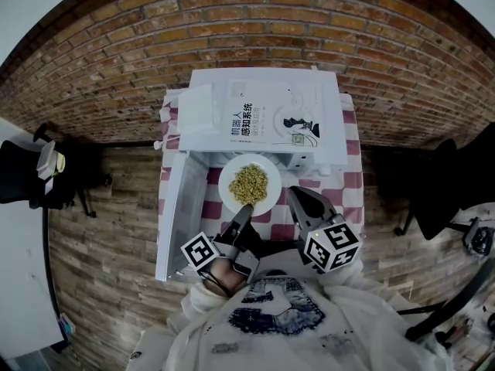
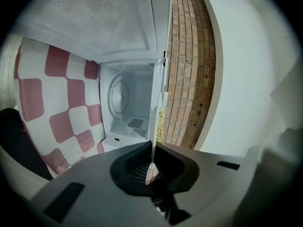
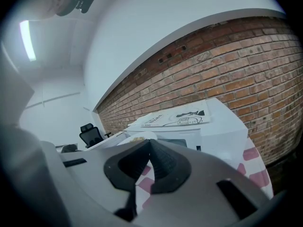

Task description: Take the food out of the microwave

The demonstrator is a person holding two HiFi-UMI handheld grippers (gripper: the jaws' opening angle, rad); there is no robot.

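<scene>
A white plate (image 1: 230, 194) heaped with yellowish food (image 1: 249, 184) hangs in front of the open white microwave (image 1: 325, 141). My left gripper (image 1: 244, 213) is shut on the plate's near rim. In the left gripper view the rim (image 2: 154, 126) runs edge-on between the closed jaws of the left gripper (image 2: 154, 148), and the empty microwave cavity (image 2: 130, 103) with its glass turntable (image 2: 118, 97) lies beyond. My right gripper (image 1: 298, 197) is to the right of the plate, shut and holding nothing; in its own view the right gripper (image 3: 150, 143) points past the plate (image 3: 139, 137) toward the microwave (image 3: 222, 131).
The microwave door (image 1: 179, 215) stands swung open on the left. A book (image 1: 271, 122) lies on the microwave's top. The microwave sits on a red-and-white checked cloth (image 1: 352, 184) against a brick wall (image 1: 309, 22). A black office chair (image 1: 46, 176) stands at the far left.
</scene>
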